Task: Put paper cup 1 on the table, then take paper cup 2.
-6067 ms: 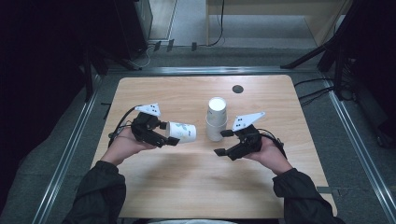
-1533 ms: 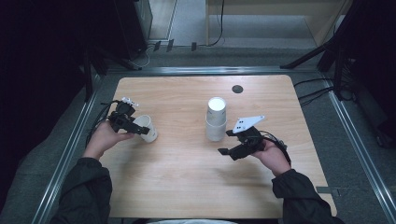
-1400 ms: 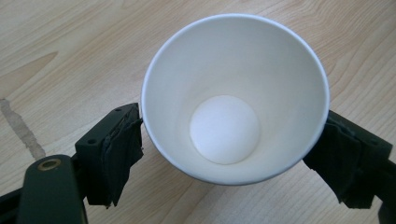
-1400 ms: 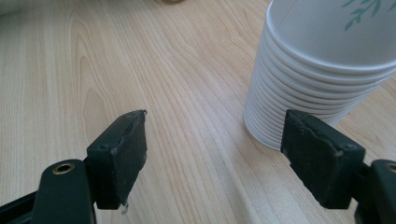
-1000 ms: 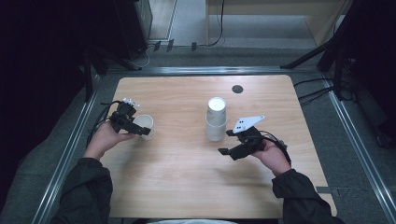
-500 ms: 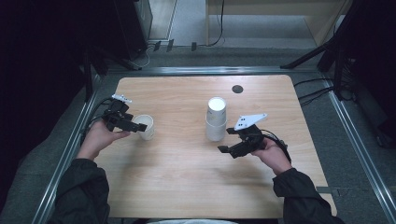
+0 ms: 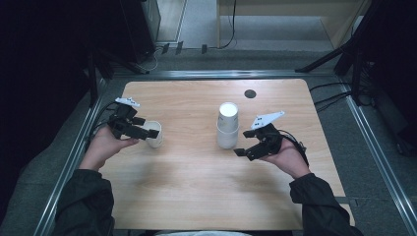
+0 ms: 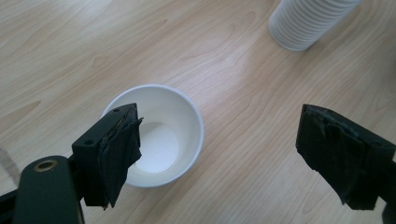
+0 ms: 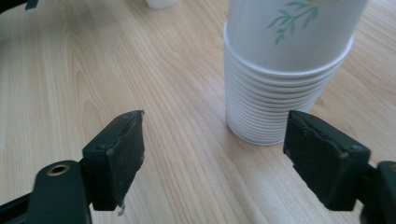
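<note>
Black left claw wide over cup

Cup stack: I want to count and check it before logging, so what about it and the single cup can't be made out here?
- Stack top: cut off by the upper edge in the right gripper view.
- Stack: only its base, in the left gripper view.
- Stack print: too small in the high view.
- Single cup near rim: behind the left tool jaw.

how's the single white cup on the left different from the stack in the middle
The single white paper cup stands upright, mouth open, alone; the stack of white paper cups is upside down, many nested, and taller. The single cup sits between the left gripper fingers; the stack stands beside the right gripper. Both are white paper.
</note>
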Motion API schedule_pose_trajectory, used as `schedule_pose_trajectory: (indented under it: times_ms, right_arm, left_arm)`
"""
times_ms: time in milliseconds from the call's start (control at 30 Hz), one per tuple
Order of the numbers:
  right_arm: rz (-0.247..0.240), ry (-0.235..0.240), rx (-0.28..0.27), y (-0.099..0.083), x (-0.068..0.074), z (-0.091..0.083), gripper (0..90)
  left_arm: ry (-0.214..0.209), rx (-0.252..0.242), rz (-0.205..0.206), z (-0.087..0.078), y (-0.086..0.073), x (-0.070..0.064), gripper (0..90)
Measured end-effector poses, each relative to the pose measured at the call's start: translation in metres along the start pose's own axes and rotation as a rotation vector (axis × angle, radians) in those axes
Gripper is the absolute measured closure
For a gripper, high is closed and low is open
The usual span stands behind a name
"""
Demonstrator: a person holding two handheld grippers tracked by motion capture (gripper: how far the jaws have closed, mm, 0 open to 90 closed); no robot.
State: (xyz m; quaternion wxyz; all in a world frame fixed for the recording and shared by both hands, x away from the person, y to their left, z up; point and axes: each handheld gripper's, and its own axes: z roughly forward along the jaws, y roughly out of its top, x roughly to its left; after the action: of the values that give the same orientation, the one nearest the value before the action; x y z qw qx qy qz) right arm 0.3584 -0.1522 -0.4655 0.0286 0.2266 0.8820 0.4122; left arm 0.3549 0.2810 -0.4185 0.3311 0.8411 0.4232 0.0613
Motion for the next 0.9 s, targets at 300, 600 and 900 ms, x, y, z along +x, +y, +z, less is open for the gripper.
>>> schedule_pose_trajectory:
  times_ms: [300,600,900]
  right_arm:
    - [0.028,-0.035,-0.036,0.006,-0.005,-0.007,23.6]
    - [0.035,-0.037,-0.056,0.014,-0.020,-0.019,26.2]
    - [0.001,-0.040,-0.036,0.038,-0.033,-0.021,26.4]
  left_arm:
    - [-0.045,-0.015,0.044,0.001,0.006,-0.020,14.3]
    - [-0.123,-0.015,0.066,0.012,0.013,-0.043,14.9]
    - [-0.160,-0.014,0.084,0.025,0.013,-0.057,14.9]
